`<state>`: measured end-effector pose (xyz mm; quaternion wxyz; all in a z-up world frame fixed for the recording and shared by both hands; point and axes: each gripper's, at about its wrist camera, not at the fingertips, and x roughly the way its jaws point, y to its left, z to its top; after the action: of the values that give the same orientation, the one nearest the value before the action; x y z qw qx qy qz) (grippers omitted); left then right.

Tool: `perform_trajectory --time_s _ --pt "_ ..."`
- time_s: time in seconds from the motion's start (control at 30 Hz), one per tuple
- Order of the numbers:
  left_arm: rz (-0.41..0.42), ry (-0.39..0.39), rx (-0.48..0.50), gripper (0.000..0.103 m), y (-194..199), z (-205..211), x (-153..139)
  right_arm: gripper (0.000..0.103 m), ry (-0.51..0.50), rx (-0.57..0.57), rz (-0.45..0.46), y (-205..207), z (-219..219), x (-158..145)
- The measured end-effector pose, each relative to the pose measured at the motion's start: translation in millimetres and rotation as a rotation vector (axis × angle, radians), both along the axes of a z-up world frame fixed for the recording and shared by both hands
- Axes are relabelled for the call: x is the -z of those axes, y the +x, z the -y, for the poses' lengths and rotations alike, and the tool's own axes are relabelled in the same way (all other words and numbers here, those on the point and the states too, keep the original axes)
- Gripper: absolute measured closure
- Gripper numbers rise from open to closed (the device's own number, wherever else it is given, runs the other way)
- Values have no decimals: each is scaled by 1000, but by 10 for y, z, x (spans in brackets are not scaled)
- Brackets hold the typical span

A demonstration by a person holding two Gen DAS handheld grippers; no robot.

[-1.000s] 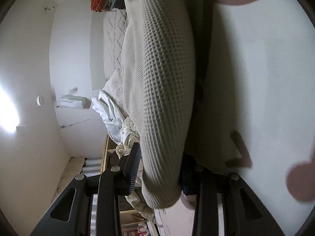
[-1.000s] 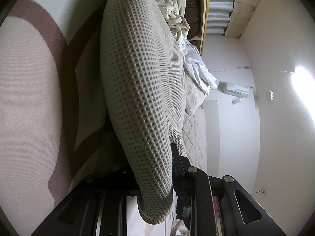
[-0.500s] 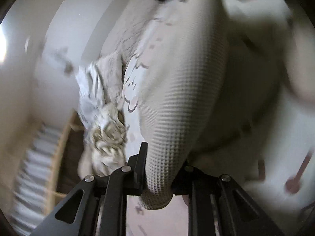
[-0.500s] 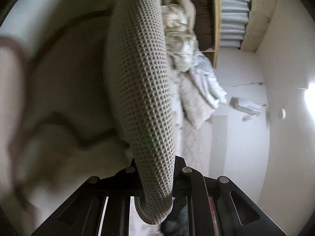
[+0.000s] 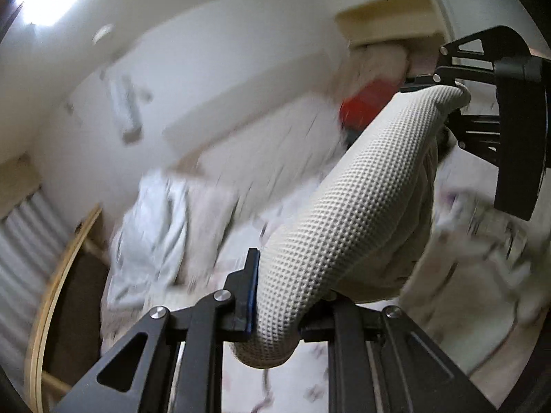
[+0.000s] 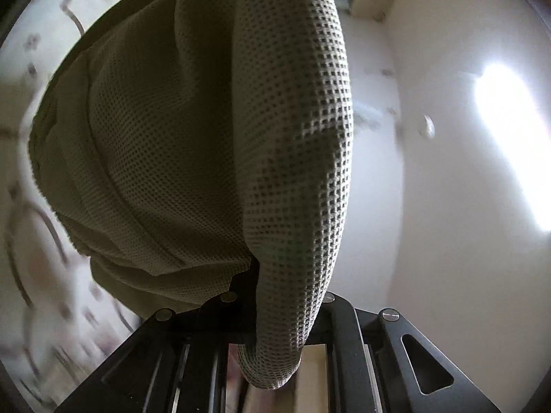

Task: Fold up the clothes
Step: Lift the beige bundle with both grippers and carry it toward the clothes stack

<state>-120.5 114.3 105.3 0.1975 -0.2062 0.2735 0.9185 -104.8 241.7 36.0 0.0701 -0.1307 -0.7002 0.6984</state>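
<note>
Blurred bedroom, waffle garment (image 5: 347,213) stretched between both tools

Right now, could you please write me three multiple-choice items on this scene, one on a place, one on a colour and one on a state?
1. Where does the right gripper show in the left wrist view?
A. upper right, at the far end of the garment
B. lower left, on the bedding
C. nowhere

2. What colour is the waffle-knit garment?
A. bright red
B. pale grey-beige
C. navy blue

3. How does the left gripper stand?
A. open and empty
B. shut on the garment
C. open above the garment

Answers: 1 A, the black frame grips the far end of the cloth at the upper right. 2 B, the knit reads pale grey-beige in both views. 3 B, the cloth is pinched between its fingers and runs out past them.
</note>
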Motion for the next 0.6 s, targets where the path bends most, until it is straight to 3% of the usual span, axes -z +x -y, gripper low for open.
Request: perform_trajectory --time_s 0.17,0.27,0.47,0.6 --pt "-33 72 128 86 -23 -1001 -344 90 46 162 -69 -38 -860 -545" --pt "14 117 179 86 -97 -1610 -459 90 69 264 -98 -17 -1410 -707" --pt "123 140 219 86 -189 -2586 -424 90 48 425 -103 -42 -2383 -668" --pt "99 107 219 86 -183 -3023 -430 90 40 490 -113 -74 -2885 -547"
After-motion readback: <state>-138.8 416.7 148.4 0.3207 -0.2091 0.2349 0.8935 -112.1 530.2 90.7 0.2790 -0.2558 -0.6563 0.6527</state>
